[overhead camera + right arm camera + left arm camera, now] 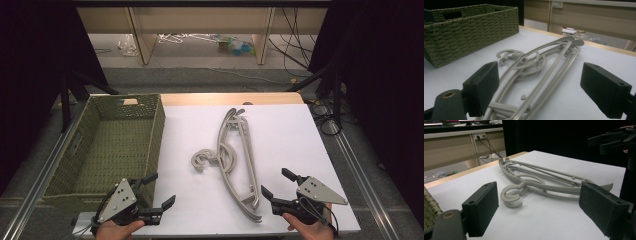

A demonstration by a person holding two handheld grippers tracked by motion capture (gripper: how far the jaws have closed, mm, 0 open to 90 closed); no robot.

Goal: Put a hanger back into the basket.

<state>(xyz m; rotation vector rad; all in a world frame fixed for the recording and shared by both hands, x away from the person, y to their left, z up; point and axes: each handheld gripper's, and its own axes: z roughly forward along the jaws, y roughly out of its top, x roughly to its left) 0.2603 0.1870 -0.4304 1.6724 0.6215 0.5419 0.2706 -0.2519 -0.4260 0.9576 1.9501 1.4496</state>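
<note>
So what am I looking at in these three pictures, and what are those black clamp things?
No robot here: a person holds a hand tool with two black jaws in each hand. The high view looks down on the table from above; the left gripper sits at bottom left, the right gripper at bottom right. The other two pictures come from small cameras riding on those tools, looking out between their own jaws. On the white table top lies a small pile of grey plastic clothes hangers, stacked together with their hooks curling left. Beside them stands an empty green woven basket. Both tools are open and hold nothing; they point towards the hangers without touching them.
</note>
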